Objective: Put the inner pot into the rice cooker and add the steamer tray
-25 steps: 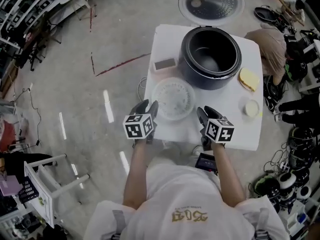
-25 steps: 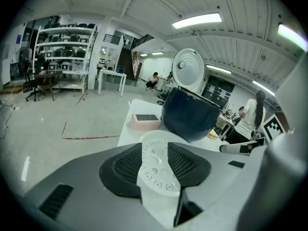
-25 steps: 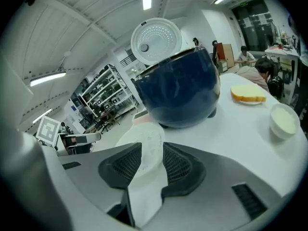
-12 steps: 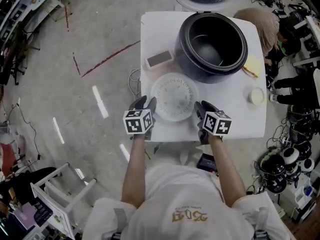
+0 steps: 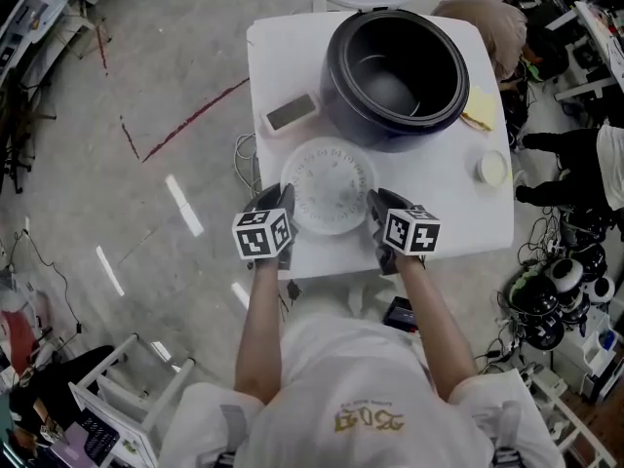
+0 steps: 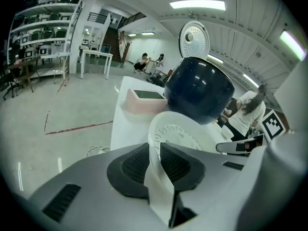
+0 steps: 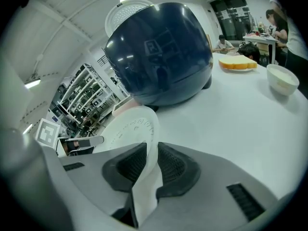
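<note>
The fingers have just been closing and now clamp the tray (image 5: pixel 330 185): left gripper (image 5: pixel 280 208) on its left rim, right gripper (image 5: pixel 376 213) on its right. It rests on the bench (image 5: pixel 458 217), and I see the open cooker (image 5: pixel 395 66) just beyond.

Grey polished concrete floor (image 5: pixel 146 86) w/ a red line (image 5: pixel 195 120) across it & light glints. A white desk (image 5: pixel 458 217) stands mid-room, w/ cables (image 5: pixel 246 152) on the floor just by its left edge and tangled gear (image 5: pixel 556 291) piled along the right. Far side: metal shelves (image 6: pixel 43 32) by the left wall, a white table (image 6: pixel 96 57) near them, seated ppl (image 6: pixel 143 61) beyond, and a white ribbed ceiling w/ strip lights (image 6: pixel 197 4).
</note>
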Action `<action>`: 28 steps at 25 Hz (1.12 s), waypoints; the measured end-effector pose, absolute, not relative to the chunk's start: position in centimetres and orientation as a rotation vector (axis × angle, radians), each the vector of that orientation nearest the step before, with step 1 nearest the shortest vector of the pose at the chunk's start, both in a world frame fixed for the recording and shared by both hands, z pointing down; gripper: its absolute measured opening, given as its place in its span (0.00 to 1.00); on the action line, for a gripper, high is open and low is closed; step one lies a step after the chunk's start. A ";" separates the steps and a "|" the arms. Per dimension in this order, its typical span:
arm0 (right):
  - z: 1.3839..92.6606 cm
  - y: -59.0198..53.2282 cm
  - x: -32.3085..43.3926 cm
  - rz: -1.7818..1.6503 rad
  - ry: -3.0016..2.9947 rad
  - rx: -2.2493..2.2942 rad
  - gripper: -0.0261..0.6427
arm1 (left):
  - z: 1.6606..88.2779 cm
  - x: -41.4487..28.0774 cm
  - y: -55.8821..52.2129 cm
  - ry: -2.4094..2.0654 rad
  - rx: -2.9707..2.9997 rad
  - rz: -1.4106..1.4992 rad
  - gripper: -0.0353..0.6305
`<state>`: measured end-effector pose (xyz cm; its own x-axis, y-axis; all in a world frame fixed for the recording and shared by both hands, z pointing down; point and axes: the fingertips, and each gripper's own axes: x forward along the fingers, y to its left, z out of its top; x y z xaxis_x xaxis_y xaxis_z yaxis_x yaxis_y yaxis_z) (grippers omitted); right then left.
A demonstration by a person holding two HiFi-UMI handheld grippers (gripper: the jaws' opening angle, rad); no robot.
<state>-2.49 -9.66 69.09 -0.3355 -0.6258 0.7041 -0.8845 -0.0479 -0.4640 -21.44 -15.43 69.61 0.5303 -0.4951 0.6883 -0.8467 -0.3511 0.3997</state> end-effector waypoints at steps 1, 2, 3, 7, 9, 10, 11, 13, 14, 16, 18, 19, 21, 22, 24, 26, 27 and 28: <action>69.1 -9.6 -2.4 1.329 -1.950 1.610 0.17 | 69.7 -21.4 -15.4 -1.084 2.010 0.589 0.18; 69.2 -9.6 -2.4 1.330 -1.949 1.607 0.16 | 69.8 -21.4 -15.4 -1.082 2.007 0.589 0.18; 69.3 -9.4 -2.4 1.332 -1.948 1.602 0.16 | 69.9 -21.3 -15.3 -1.079 2.005 0.591 0.18; 69.1 -9.0 -2.6 1.326 -1.948 1.581 0.16 | 69.6 -21.6 -14.9 -1.081 1.996 0.582 0.18; 68.8 -8.9 -2.7 1.322 -1.959 1.570 0.16 | 69.2 -21.7 -14.7 -1.087 1.989 0.575 0.17; 68.5 -8.9 -2.8 1.323 -1.966 1.563 0.16 | 69.0 -21.8 -14.5 -1.091 1.987 0.571 0.17; 68.2 -8.8 -2.9 1.322 -1.974 1.556 0.16 | 68.7 -21.9 -14.4 -1.096 1.986 0.565 0.17; 67.5 -8.7 -3.0 1.314 -1.993 1.542 0.16 | 68.1 -22.1 -14.2 -1.111 1.984 0.549 0.17; 67.2 -8.7 -3.1 1.308 -2.003 1.536 0.16 | 67.7 -22.2 -14.0 -1.119 1.984 0.541 0.17; 66.4 -8.7 -3.4 1.298 -2.026 1.529 0.16 | 66.9 -22.6 -13.8 -1.136 1.986 0.524 0.17; 65.5 -8.9 -3.8 1.289 -2.050 1.526 0.16 | 66.1 -23.1 -13.8 -1.151 1.986 0.498 0.17; 65.0 -9.1 -4.0 1.287 -2.062 1.527 0.16 | 65.7 -23.3 -13.9 -1.158 1.984 0.482 0.17; 64.1 -9.4 -4.1 1.297 -2.083 1.535 0.15 | 65.0 -23.6 -14.0 -1.175 1.980 0.456 0.17; 63.6 -9.6 -4.1 1.305 -2.094 1.537 0.15 | 64.6 -23.6 -14.1 -1.184 1.981 0.449 0.17; 62.7 -9.9 -4.1 1.309 -2.116 1.539 0.15 | 63.9 -23.7 -14.3 -1.199 1.985 0.436 0.17; 61.9 -10.1 -4.2 1.300 -2.136 1.539 0.14 | 63.0 -23.9 -14.4 -1.209 1.991 0.418 0.17; 61.4 -10.1 -4.4 1.297 -2.147 1.537 0.14 | 62.5 -24.0 -14.3 -1.214 1.993 0.407 0.17; 60.9 -10.1 -4.5 1.295 -2.160 1.533 0.14 | 62.0 -24.2 -14.2 -1.220 1.994 0.392 0.17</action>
<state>-4.52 -10.10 60.94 -0.4454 -0.6706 0.5933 -0.8393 0.0820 -0.5374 -24.17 -14.23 61.99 0.4982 -0.6280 0.5979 -0.8588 -0.2623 0.4402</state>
